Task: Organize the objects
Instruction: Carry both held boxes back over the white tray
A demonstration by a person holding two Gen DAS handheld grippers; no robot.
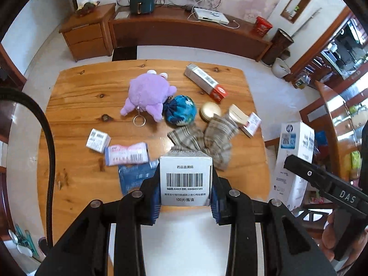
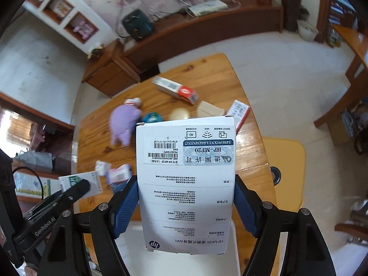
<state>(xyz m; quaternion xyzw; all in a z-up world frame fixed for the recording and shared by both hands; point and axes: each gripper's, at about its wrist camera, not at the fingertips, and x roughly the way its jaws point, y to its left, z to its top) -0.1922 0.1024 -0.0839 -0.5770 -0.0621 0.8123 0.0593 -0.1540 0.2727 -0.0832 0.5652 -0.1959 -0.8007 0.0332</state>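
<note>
The left tool (image 1: 185,187) is held pointing forward and down over the near edge of the surface (image 1: 76,105), its two blue-padded fingers (image 1: 153,203) clamped against the sides of a small white barcoded box (image 1: 185,180). The right tool (image 2: 186,207) is likewise closed, its blue pads (image 2: 125,209) pressed on both sides of a tall white HP box (image 2: 186,184), which is carried upright above the surface. In the left wrist view, part of a hand (image 1: 333,237) is seen wrapped around the right tool's handle, though the fingers are probably cut off by the frame edge.
</note>
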